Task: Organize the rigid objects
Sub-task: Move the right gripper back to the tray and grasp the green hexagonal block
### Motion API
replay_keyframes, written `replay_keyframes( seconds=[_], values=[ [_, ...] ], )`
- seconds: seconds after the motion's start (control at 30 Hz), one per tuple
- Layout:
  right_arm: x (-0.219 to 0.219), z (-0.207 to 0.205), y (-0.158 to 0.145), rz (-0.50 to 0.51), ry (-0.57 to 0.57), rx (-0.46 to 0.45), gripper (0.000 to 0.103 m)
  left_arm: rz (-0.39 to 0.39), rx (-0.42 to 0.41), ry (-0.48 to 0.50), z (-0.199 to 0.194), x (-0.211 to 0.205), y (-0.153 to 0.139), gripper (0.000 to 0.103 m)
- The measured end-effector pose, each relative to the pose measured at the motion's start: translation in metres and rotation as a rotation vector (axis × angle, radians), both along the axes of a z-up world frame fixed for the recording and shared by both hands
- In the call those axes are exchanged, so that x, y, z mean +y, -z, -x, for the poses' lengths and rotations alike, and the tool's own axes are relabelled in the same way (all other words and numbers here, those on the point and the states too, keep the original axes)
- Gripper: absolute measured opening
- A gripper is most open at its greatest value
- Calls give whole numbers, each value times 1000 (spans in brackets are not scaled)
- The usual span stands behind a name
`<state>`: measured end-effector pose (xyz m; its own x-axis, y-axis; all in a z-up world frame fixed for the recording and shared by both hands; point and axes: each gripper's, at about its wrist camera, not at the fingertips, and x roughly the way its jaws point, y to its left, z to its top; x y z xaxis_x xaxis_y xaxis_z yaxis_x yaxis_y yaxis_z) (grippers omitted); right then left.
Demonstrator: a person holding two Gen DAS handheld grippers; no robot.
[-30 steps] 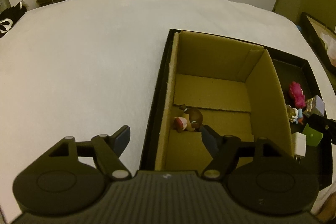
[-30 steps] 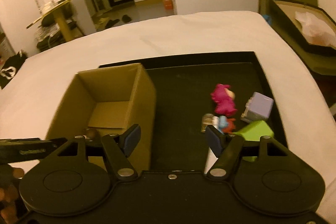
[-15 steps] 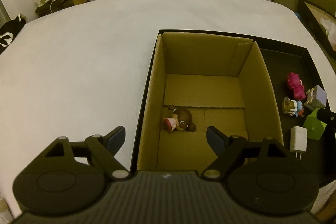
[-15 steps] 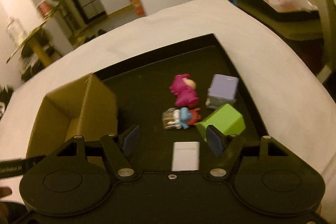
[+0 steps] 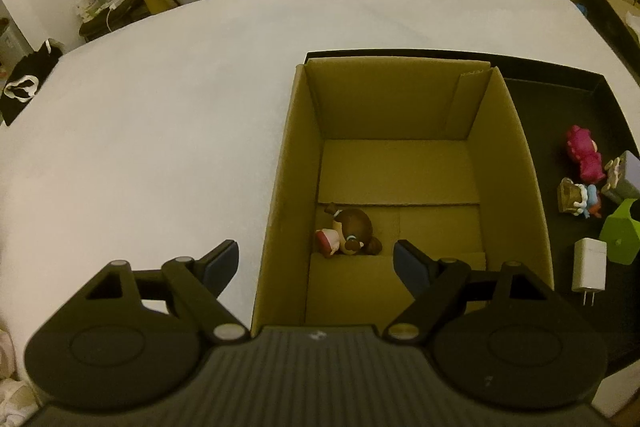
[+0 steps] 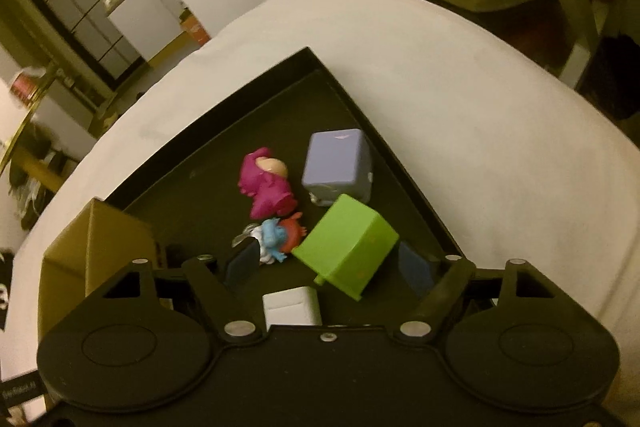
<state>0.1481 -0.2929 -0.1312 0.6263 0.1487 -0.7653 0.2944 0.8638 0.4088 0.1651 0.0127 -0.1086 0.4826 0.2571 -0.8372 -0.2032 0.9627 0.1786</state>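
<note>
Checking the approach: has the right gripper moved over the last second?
Yes. The right gripper has swung right and come down, from beside the cardboard box to jaws open around the green block.

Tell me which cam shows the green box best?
Right wrist: the green box sits large and whole, just ahead of the open right gripper. Left wrist catches it only small at the frame's right edge.
</note>
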Motion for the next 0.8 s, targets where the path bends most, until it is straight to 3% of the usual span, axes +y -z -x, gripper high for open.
replay_keyframes(
  seconds=[0.43, 0.63, 0.67, 0.7, 0.8],
  values=[
    [-17, -15, 32, -165, 89, 96, 78, -57, 20, 18, -2, -23, 0, 83],
    [-15, -18, 35, -179, 109, 82, 79, -76, 23, 25, -3, -30, -2, 83],
    [-14, -19, 35, -175, 113, 79, 72, -76, 23, 26, -3, -29, -2, 83],
    [-18, -19, 34, -162, 115, 76, 58, -77, 21, 27, -3, -29, -3, 83],
    [-21, -17, 36, -202, 116, 77, 55, -76, 12, 32, -2, -28, -5, 84]
  ],
)
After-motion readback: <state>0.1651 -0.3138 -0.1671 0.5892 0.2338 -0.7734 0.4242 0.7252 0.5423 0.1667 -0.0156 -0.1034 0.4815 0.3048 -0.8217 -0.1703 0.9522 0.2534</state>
